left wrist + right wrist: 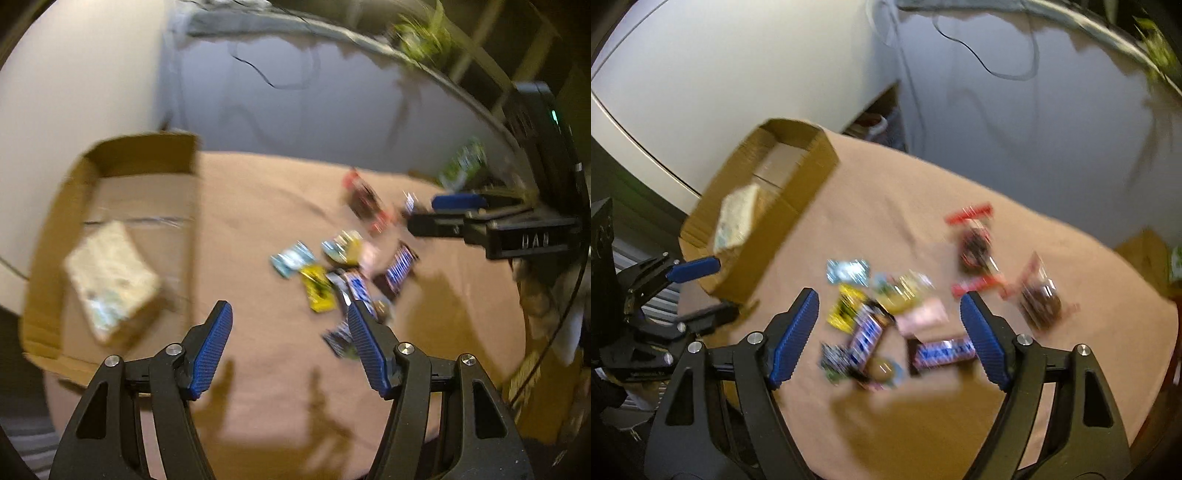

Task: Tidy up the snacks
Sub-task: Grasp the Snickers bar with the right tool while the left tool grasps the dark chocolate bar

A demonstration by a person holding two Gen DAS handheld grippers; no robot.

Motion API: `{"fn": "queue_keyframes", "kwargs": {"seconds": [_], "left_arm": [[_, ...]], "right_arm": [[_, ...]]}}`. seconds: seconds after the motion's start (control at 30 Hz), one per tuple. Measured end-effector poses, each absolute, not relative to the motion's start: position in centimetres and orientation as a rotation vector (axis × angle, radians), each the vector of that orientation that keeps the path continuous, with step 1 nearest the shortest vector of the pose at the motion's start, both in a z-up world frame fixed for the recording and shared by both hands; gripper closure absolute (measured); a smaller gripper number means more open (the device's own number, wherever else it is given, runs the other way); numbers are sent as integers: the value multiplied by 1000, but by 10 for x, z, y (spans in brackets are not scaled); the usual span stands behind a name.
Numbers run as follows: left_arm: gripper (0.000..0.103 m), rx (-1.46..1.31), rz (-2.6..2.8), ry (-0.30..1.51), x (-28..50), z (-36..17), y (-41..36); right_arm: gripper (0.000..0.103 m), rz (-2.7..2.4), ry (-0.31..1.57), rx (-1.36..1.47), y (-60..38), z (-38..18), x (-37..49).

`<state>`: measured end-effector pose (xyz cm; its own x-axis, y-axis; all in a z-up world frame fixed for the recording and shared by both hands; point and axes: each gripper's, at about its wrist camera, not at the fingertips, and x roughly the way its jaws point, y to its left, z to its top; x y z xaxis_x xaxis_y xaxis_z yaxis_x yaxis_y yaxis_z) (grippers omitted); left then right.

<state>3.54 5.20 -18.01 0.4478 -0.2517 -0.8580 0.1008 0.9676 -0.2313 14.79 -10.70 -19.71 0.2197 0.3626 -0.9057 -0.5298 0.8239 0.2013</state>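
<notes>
A pile of wrapped snacks (343,273) lies on the tan tablecloth (258,206); it also shows in the right wrist view (882,317), with a blue bar (945,352) and a red-ended packet (975,247). An open cardboard box (110,229) stands at the left and holds one pale packet (112,280); the box (798,206) shows in the right wrist view too. My left gripper (290,310) is open and empty, between the box and the pile. My right gripper (890,299) is open and empty above the pile. Both views are blurred.
A clear bag of dark snacks (1039,299) lies right of the pile. A green packet (463,166) sits at the table's far right edge. A white wall (74,92) stands behind the box. A dark cable (990,55) hangs on the grey wall behind.
</notes>
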Motion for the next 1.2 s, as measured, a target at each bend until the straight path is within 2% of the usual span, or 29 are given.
{"fn": "queue_keyframes", "kwargs": {"seconds": [0.17,0.3,0.57,0.73,1.03,1.2], "left_arm": [[51,-113,-303,1158,38,-202,22],[51,-62,-351,1193,42,-215,5],[55,-3,-418,1224,45,-232,-15],[55,1,-445,1230,50,-236,-19],[66,13,-477,1248,54,-244,-25],[75,5,-483,1250,53,-246,-21]], "right_arm": [[22,576,1243,-164,-136,-221,140],[25,532,1302,-134,-155,-241,137],[38,446,1470,136,-181,-280,150],[41,387,1520,258,-180,-300,163],[42,351,1512,117,-145,-303,172],[48,364,1488,-30,-124,-302,169]]}}
